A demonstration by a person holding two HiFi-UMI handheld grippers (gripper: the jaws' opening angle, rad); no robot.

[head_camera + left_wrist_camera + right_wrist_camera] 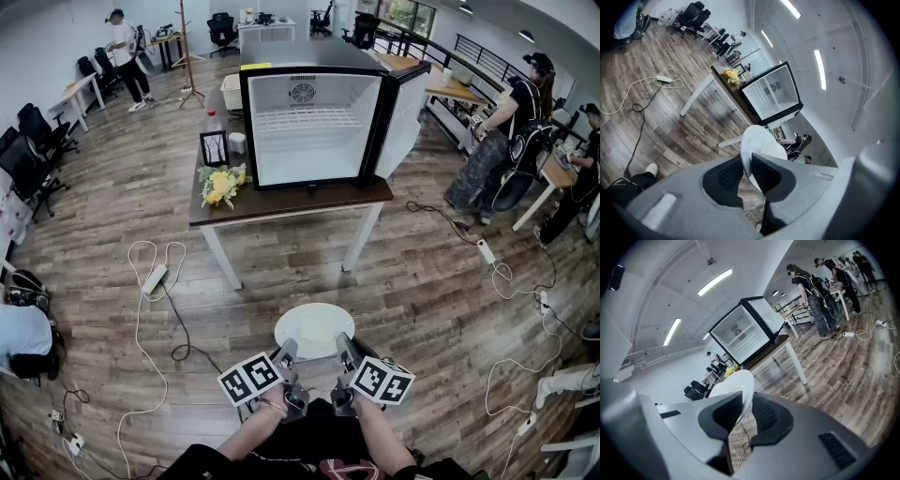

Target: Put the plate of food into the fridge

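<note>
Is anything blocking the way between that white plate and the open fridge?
Nothing visible does. The plate, pinched by the left gripper and right gripper, faces floor up to the table. The fridge on it has its door swung aside, and its inside shows only a bare shelf.

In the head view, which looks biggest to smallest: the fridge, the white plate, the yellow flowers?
1. Black open-doored mini fridge.
2. Round white plate, though it is nearest the camera.
3. Bunch of yellow flowers.

plate (314, 328) between the fingers (286, 352): white | fridge (314, 141) beyond the fingertips: black shell, white inside | flowers (221, 186): yellow | floor (422, 281): grey-brown planks
</note>
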